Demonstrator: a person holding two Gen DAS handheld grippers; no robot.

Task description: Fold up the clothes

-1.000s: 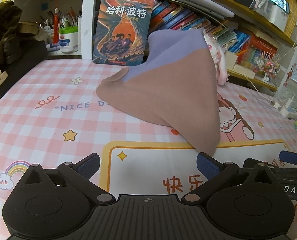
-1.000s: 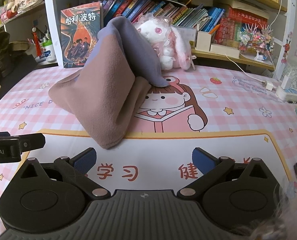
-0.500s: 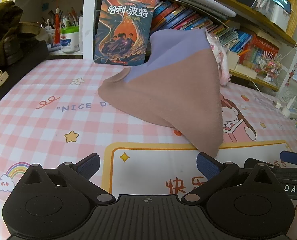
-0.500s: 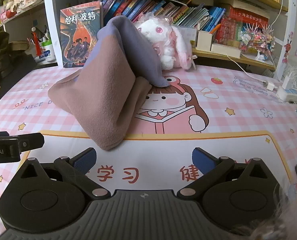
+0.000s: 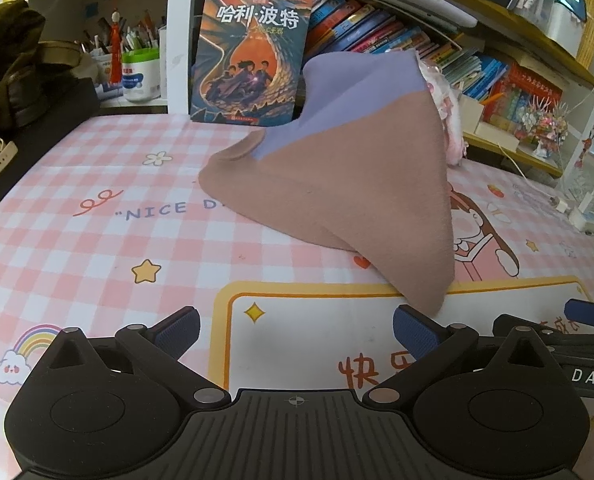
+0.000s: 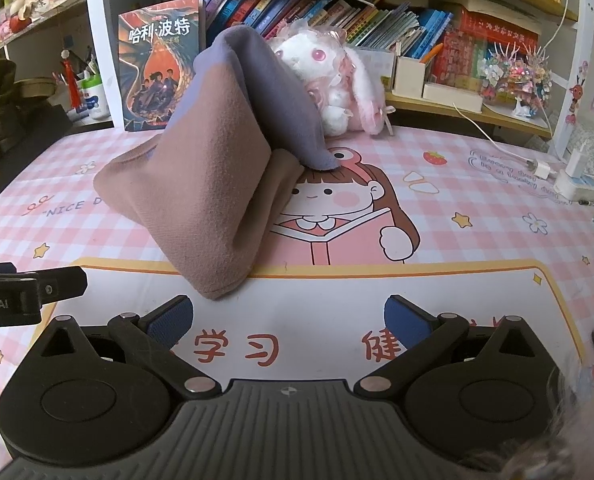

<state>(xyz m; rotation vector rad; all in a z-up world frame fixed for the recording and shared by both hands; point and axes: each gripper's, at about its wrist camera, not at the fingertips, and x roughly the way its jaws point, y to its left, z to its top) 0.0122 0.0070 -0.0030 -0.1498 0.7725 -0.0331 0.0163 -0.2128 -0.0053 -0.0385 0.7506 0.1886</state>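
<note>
Both grippers, left (image 5: 295, 330) and right (image 6: 288, 318), are spread wide; grabbing the cloth (image 6: 213, 184) ahead could knock the bunny (image 6: 329, 76) behind it

Two-tone garment (image 5: 349, 184) at twelve o'clock: dusty brown below, lilac purple on top. Under it, the table mat (image 5: 97, 240) shows pink-and-white check with yellow stars, a rainbow at eight o'clock and a white panel edged in yellow. Both grippers (image 5: 295, 326) (image 6: 289, 316) are black with blue pads. White-and-pink plush rabbit (image 6: 337, 76) at one o'clock.
</note>
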